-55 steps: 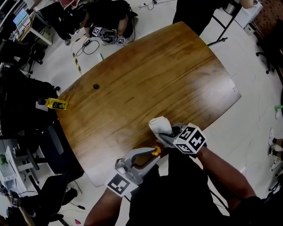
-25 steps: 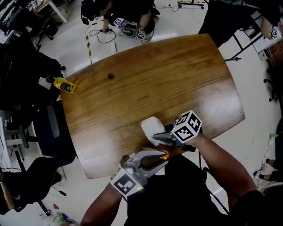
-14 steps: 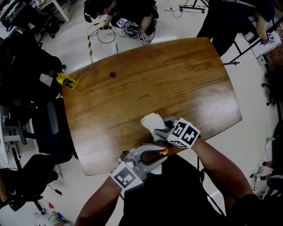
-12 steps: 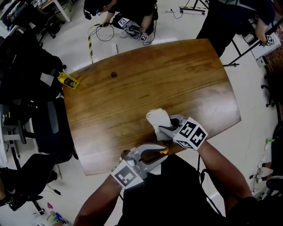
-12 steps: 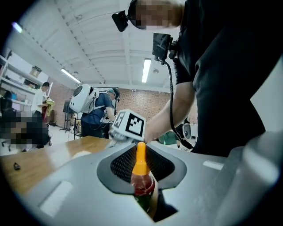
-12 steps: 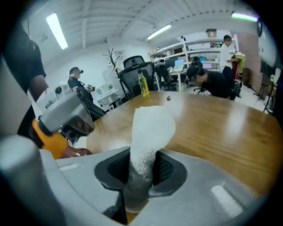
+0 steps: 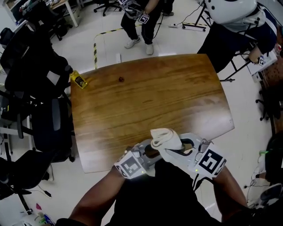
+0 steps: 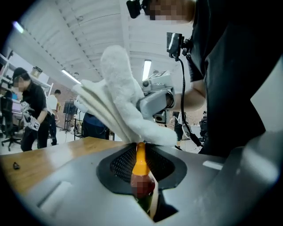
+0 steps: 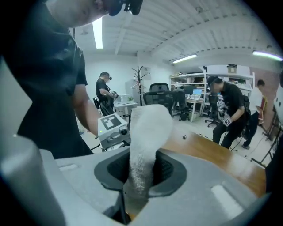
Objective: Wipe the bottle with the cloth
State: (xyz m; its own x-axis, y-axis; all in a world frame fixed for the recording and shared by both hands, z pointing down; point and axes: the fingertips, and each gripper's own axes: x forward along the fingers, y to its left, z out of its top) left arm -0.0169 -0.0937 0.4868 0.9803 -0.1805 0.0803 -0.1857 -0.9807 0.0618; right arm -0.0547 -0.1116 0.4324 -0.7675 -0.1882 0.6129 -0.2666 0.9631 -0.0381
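Note:
My left gripper is shut on a small bottle with a yellow-orange cap. It holds the bottle off the near edge of the wooden table. My right gripper is shut on a folded white cloth. The cloth lies against the top of the bottle's cap. In the right gripper view the cloth stands up from between the jaws and hides the bottle. In the head view the cloth and the left gripper cover most of the bottle.
A yellow object lies at the table's far left corner, and a small dark thing sits on the far side. Black office chairs stand to the left. People stand beyond the far edge and at the upper right.
The right gripper has drawn back toward me and to the right with the cloth, which now sits over the bottle's cap. The left gripper has stayed in place.

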